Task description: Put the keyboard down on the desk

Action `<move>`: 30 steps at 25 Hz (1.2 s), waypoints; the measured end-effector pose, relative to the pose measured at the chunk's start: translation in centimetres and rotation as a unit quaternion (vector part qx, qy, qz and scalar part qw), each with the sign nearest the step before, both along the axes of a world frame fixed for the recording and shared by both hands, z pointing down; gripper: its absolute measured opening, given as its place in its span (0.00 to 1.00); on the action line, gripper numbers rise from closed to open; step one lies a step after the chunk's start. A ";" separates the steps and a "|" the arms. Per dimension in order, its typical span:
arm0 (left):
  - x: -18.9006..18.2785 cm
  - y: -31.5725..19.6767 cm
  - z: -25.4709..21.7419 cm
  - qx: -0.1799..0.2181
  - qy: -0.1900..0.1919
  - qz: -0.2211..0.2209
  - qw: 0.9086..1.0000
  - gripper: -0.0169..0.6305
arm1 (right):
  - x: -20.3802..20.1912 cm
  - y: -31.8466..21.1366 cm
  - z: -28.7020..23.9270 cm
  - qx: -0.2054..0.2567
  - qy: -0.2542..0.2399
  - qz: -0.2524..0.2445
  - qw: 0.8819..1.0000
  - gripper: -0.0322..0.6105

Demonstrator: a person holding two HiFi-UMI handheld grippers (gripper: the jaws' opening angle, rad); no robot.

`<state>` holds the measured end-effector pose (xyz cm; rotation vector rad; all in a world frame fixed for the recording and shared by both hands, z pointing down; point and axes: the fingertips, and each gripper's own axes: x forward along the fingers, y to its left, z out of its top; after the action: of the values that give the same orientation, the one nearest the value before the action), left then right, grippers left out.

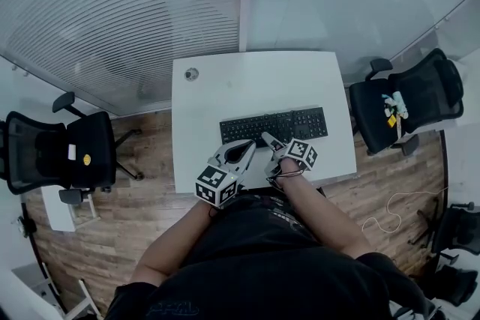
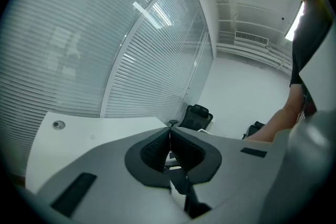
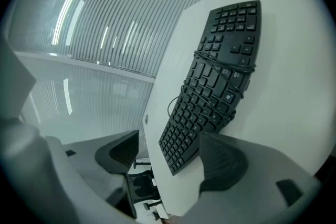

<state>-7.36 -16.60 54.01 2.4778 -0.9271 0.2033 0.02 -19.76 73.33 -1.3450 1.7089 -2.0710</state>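
Observation:
A black keyboard (image 1: 274, 126) lies flat on the white desk (image 1: 255, 82), toward its front right. In the right gripper view the keyboard (image 3: 215, 81) has its cable wound round its middle. My right gripper (image 1: 268, 140) stands open just in front of the keyboard's near edge, with nothing between its pads (image 3: 223, 160). My left gripper (image 1: 244, 150) hovers beside it at the desk's front edge, shut and empty. Its jaws meet at the tip (image 2: 169, 126), pointing over the bare desk top (image 2: 105, 131).
A round cable grommet (image 1: 192, 74) sits at the desk's far left corner. A black office chair (image 1: 75, 150) stands to the left. Another chair (image 1: 409, 97) on the right carries small items (image 1: 394, 109). A glass wall with blinds runs behind the desk.

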 end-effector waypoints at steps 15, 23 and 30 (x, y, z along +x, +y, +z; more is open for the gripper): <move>0.6 -0.7 -0.8 0.017 0.002 -0.002 1.000 0.05 | 0.7 -2.0 -10.6 0.226 0.123 -0.087 0.962 0.56; 0.9 -1.6 -2.2 0.044 -0.005 -0.037 0.998 0.05 | -0.6 -1.1 -20.0 0.430 0.222 -0.161 0.860 0.12; 4.5 -0.5 -3.6 0.061 -0.011 -0.056 0.996 0.05 | -0.7 3.0 -23.0 0.512 0.277 -0.247 0.774 0.09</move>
<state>-2.89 -17.14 50.45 2.5297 -1.1159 0.1401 -0.66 -16.76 50.38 -1.1681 2.9811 -0.4374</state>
